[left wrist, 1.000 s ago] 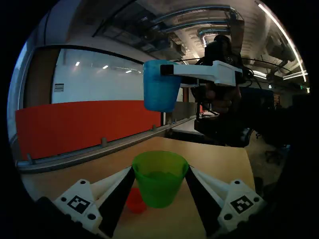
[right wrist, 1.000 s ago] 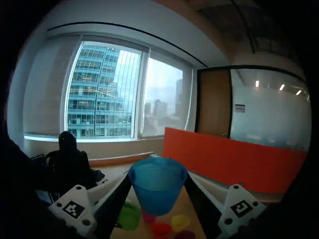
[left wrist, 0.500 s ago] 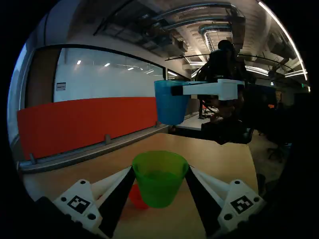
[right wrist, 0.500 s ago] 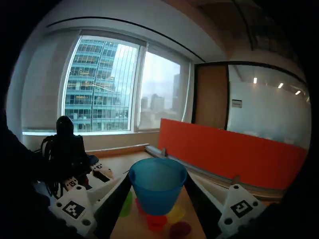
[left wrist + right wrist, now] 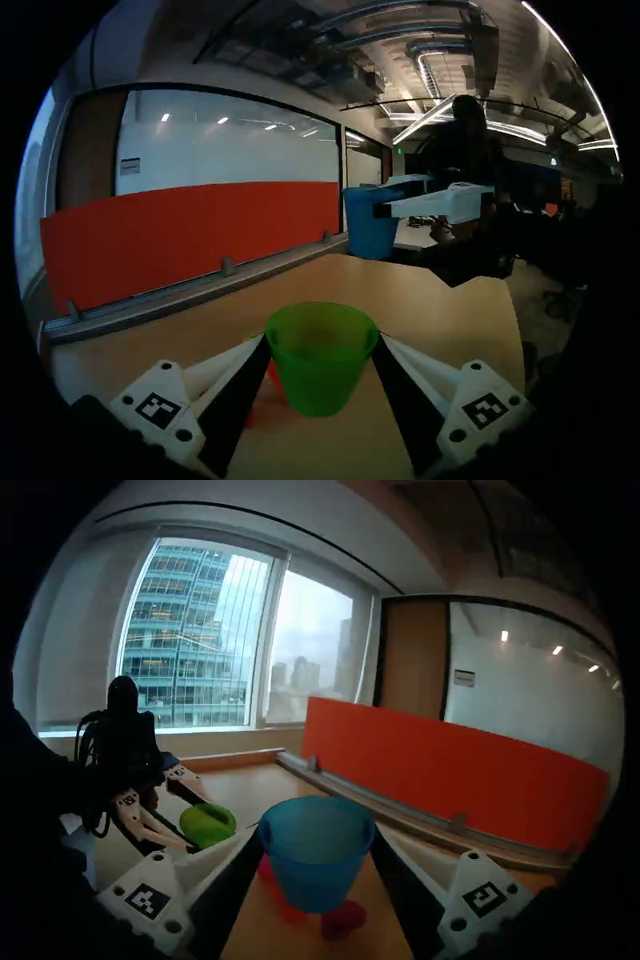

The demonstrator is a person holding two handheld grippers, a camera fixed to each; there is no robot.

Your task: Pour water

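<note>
Now my left gripper (image 5: 320, 346) clamps the green cup (image 5: 321, 372) upright at lower centre of its view, and my right gripper (image 5: 317, 842) grips the blue cup (image 5: 316, 868) level above the table (image 5: 424, 296). The cups sit well apart, so pouring probably calls for bringing rim over rim, then tipping.

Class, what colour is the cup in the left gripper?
Green; the cup shows best in the left gripper view.

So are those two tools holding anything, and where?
Yes. The left tool holds a green cup by its side walls, just below the rim; the right tool holds a blue cup the same way.
</note>
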